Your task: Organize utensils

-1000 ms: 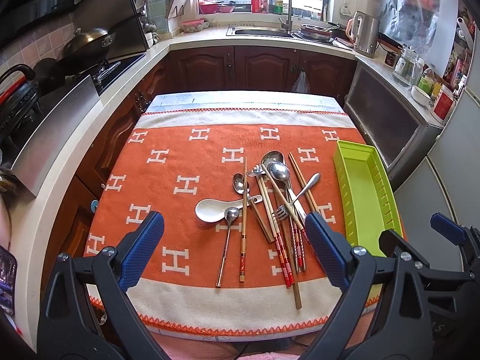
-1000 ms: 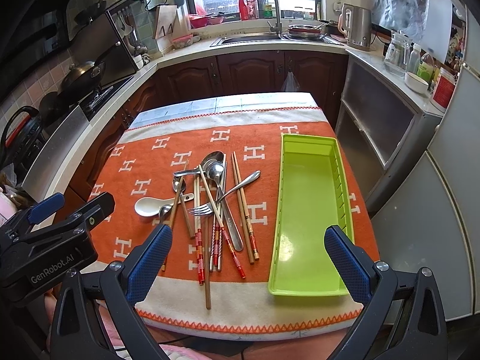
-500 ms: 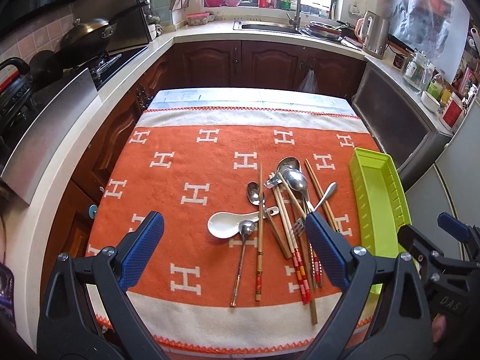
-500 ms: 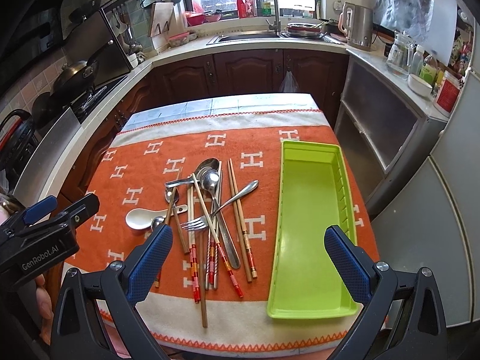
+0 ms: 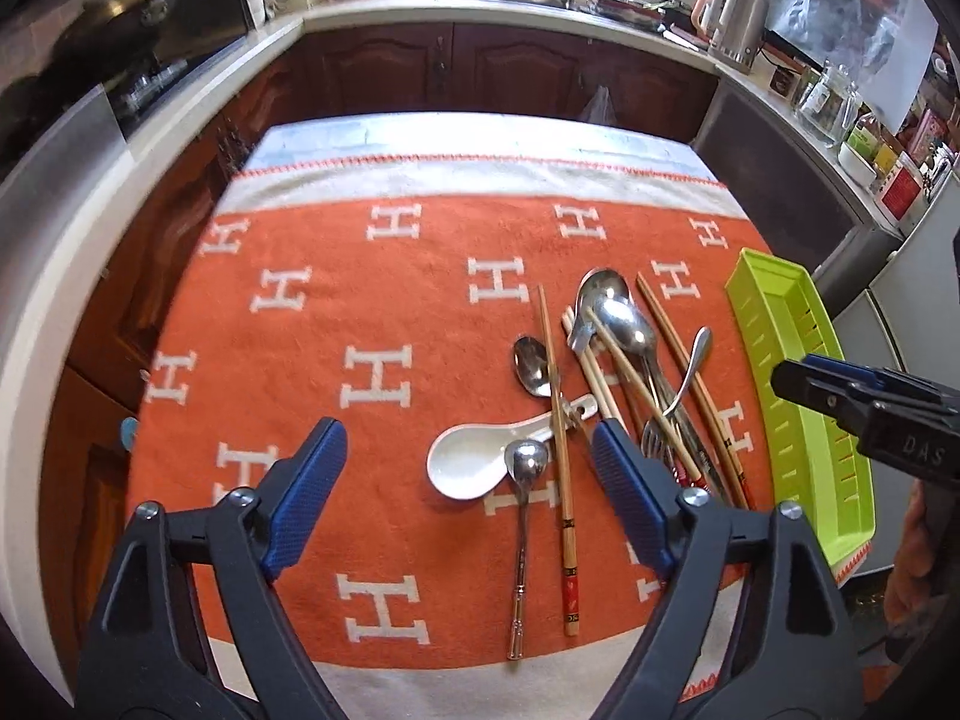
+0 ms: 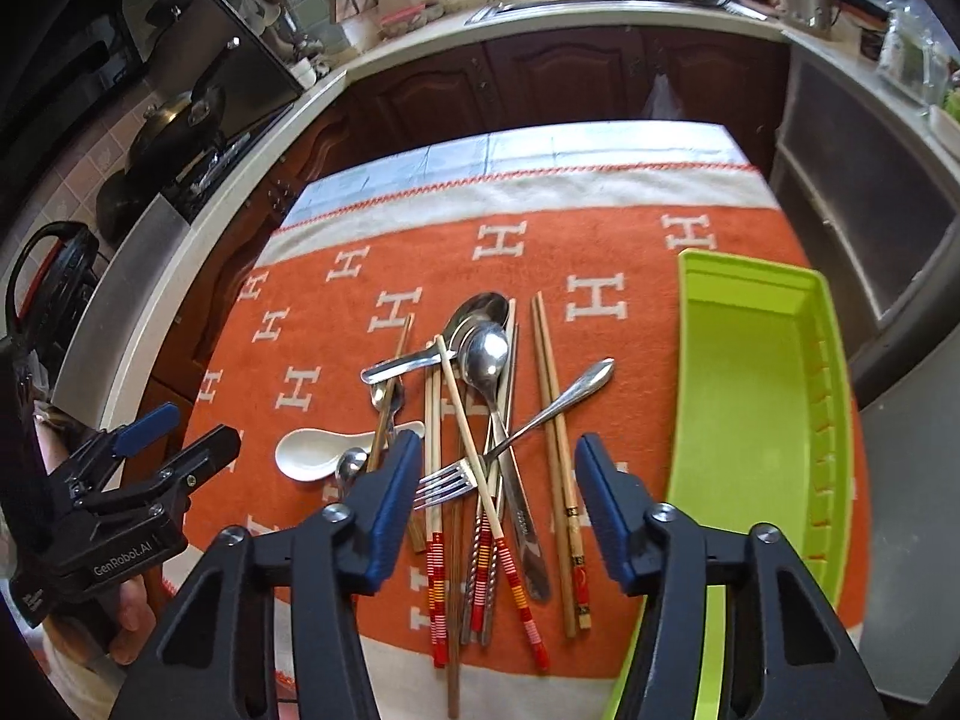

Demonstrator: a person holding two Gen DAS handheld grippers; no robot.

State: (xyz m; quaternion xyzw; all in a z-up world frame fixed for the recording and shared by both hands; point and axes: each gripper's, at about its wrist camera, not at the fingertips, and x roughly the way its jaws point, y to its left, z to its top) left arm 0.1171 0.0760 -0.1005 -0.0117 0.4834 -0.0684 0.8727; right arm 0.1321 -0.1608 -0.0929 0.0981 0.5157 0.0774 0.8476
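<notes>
Right wrist view: the right hand-held gripper (image 6: 495, 495) has been lowered over the heap of utensils (image 6: 480, 420) on the bench, jaws closing, nothing gripped yet. The green tray (image 6: 750, 408) lies empty just beside; sorting is judged barely begun.

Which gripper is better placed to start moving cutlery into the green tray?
Right, probably. The right gripper, closing but gripping nothing, frames the steel fork and red-banded chopsticks, with the lime-green plastic tray alongside. The left gripper frames the white ceramic spoon, farther from the tray.
</notes>
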